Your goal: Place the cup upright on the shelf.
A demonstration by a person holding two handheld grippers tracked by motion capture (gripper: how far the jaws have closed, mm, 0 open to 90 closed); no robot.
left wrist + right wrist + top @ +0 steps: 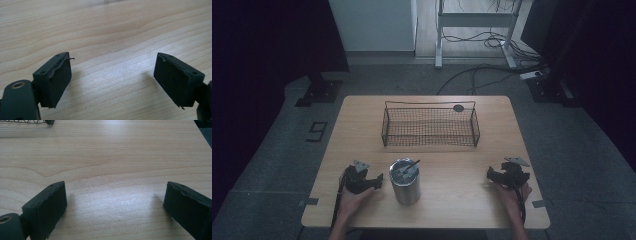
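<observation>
We see the left gripper (374, 181) at the lower left of the high view, resting on the wooden table (362, 112), held by the left hand (352, 200). Its tips point toward the steel tumbler (405, 181), which stands upright just beside them at lower centre; whether they touch it we cannot tell. A dark straw (411, 166) leans out of the tumbler's lid. In the left gripper view, the left gripper's jaws stand apart with only bare table (112, 32) between them.

The right gripper (492, 175) lies at the lower right of the high view, held by the right hand (512, 195), well apart from the tumbler. In the right gripper view its jaws stand wide apart over bare table (112, 157).

A black wire basket (430, 126) sits in the upper centre of the table; its corner (25, 121) shows at the upper left of the right gripper view.
</observation>
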